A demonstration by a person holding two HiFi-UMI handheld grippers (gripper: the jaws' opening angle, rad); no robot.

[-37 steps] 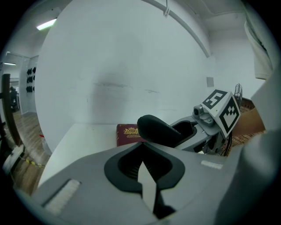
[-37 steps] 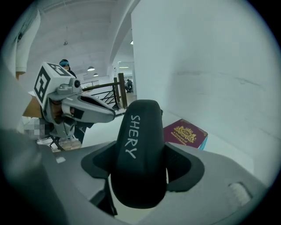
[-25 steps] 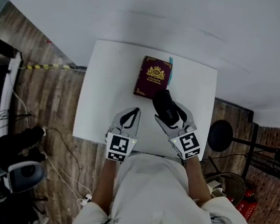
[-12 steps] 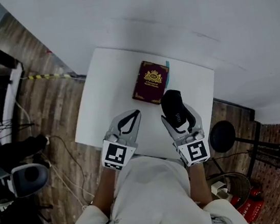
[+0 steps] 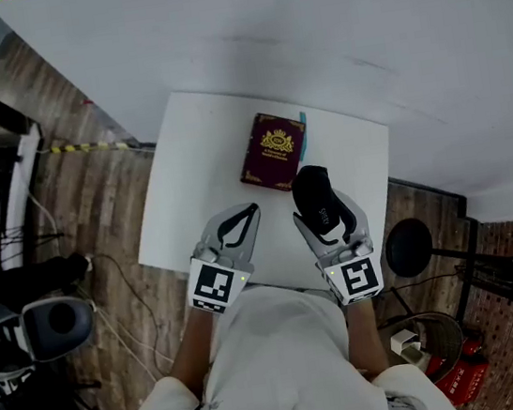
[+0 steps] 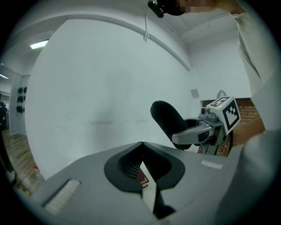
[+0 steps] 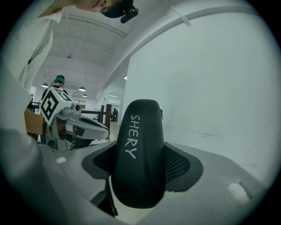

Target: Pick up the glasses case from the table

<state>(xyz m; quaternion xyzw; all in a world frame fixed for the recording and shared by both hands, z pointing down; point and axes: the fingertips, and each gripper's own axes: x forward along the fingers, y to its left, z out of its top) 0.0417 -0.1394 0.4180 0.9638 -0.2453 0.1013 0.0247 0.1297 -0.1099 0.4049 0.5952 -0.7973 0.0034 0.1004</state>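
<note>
The black glasses case (image 5: 318,198) with white lettering is clamped between the jaws of my right gripper (image 5: 325,207), held above the near right part of the white table (image 5: 187,181). In the right gripper view the case (image 7: 139,151) fills the middle, standing up between the jaws. My left gripper (image 5: 237,221) hangs over the table's near edge, shut and empty. From the left gripper view the case (image 6: 169,122) shows at the right in the other gripper, and the left gripper's (image 6: 141,151) jaw tips meet.
A dark red booklet (image 5: 274,149) with a gold crest lies on the table's far middle, over a blue strip. Wooden floor, cables and a helmet-like object (image 5: 57,322) lie to the left. A black stool (image 5: 409,246) stands to the right.
The right gripper has shifted a little right and toward me with the case in it. The left gripper has barely moved.
</note>
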